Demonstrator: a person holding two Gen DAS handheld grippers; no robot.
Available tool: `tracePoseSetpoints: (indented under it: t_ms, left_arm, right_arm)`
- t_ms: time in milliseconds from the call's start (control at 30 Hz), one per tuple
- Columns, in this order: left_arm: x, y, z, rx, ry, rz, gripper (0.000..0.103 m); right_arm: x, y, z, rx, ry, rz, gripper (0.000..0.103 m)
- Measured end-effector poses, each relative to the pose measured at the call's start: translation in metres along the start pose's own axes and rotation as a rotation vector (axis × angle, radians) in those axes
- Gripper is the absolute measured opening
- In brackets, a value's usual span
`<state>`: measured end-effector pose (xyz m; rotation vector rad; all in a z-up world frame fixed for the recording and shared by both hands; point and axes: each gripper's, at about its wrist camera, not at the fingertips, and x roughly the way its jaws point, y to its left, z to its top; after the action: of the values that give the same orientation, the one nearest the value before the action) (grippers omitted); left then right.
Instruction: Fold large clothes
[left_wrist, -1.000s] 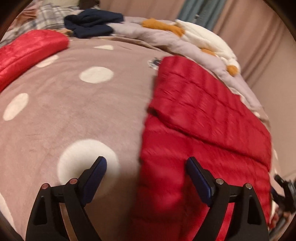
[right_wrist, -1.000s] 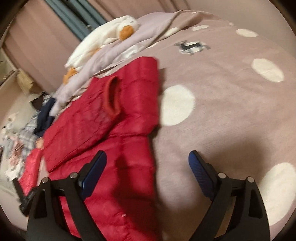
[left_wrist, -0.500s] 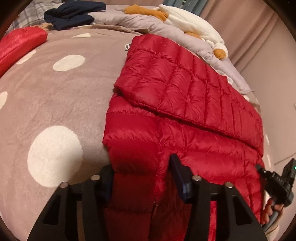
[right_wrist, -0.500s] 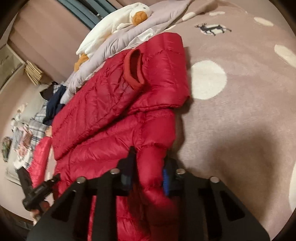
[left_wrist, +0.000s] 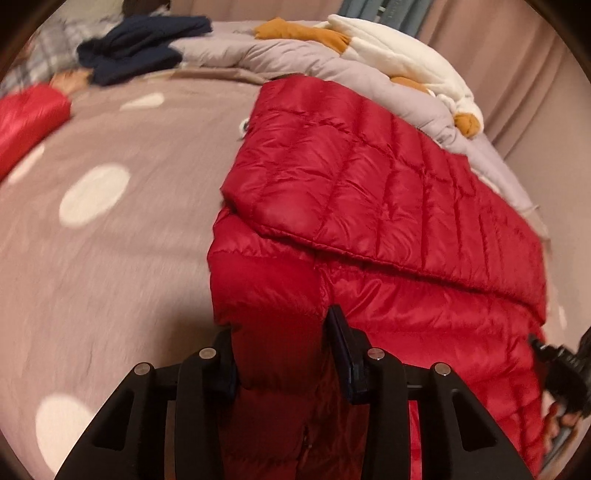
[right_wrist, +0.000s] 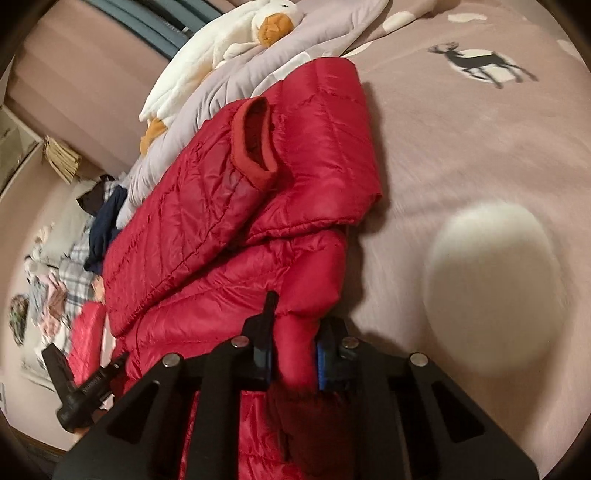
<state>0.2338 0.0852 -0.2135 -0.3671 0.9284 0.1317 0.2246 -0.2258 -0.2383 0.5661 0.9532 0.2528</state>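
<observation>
Gripping near edge of red puffer jacket, lying on dotted blanket: left gripper and right gripper jaws just closing, both pinching puffy fabric between pads. Feeling light, soft, slippery probably; holding corners deep is seeming safest.

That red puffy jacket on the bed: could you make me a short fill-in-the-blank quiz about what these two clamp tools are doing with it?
1. Both the left gripper and the right gripper are shut on the near edge of the ____ jacket.
2. The blanket under the jacket is patterned with pale round ____.
3. A sleeve cuff lies folded ____ the jacket's body.
4. The animal printed on the blanket in the right wrist view is a ____.

Missing words: red; dots; on top of; deer
</observation>
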Motion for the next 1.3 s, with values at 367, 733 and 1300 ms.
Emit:
tracePoseSetpoints:
  t_ms: [367, 733, 1300]
  left_arm:
    - [-0.02, 0.019, -0.014, -0.082, -0.025, 0.016, 0.041]
    - [-0.089, 0.083, -0.077, -0.256, -0.083, -0.02, 0.047]
    - [-0.124, 0.079, -0.155, -0.316, -0.097, -0.211, 0.06]
  right_arm:
    - [-0.028, -0.025, -0.01, 0.12, -0.044, 0.095, 0.028]
    - [-0.115, -0.041, -0.071, 0.043, -0.164, -0.071, 0.065]
    - [-0.142, -0.018, -0.183, 0.045, -0.19, 0.038, 0.069]
